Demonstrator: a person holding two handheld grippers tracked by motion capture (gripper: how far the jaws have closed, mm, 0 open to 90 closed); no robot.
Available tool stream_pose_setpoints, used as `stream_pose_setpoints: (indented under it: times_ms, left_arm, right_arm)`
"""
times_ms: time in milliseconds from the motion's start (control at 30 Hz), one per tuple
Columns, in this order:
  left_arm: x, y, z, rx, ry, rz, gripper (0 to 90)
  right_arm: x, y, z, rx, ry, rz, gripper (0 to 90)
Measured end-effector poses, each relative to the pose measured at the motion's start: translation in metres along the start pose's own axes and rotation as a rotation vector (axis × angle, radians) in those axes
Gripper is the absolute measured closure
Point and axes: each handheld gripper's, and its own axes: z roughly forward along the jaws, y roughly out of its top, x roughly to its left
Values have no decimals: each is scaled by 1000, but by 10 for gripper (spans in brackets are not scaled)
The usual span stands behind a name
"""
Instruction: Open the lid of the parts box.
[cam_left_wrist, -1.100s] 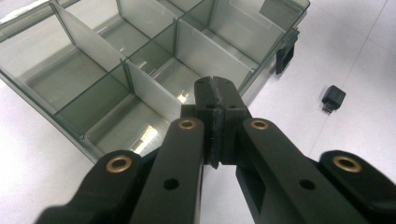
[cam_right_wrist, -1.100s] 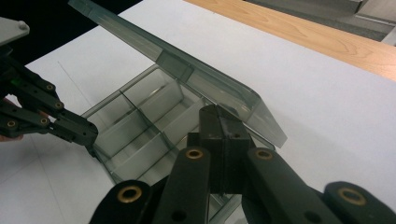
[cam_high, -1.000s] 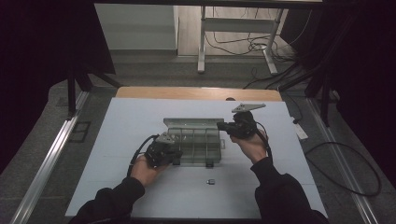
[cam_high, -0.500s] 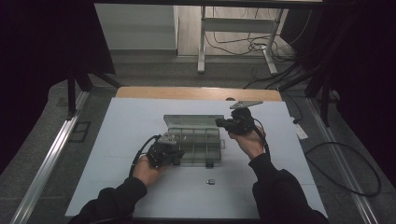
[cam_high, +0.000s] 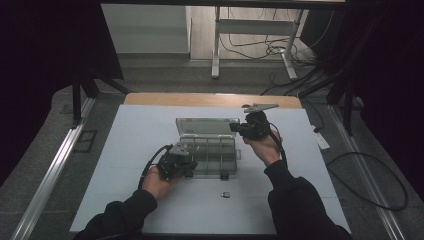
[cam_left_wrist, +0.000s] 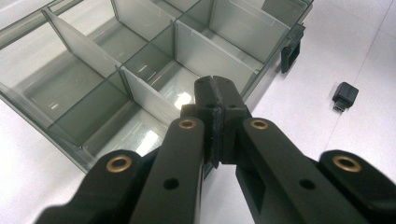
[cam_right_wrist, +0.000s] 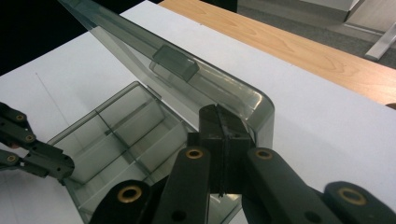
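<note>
The organiser box (cam_left_wrist: 140, 70) is glossy, smoky see-through plastic on a smooth matt white table (cam_high: 125, 145) edged in wood.

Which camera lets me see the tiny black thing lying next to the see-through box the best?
The left gripper view: the small black piece lies close and sharp on the white table, apart from the clear box, right of its black latch. The high view shows it as a tiny dark speck in front of the box.
</note>
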Motion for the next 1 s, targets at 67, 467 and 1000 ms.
stream_pose_setpoints:
  times_ms: [67, 467, 1000]
  left_arm:
    - [0, 0, 0, 0, 0, 0, 887]
    - [0, 0, 0, 2, -5, 2, 887]
    - [1, 0, 0, 2, -7, 6, 887]
  right_arm:
    - [0, 1, 0, 1, 0, -1, 889]
    - [-7, 6, 8, -9, -15, -6, 889]
    - [-13, 12, 17, -14, -24, -4, 889]
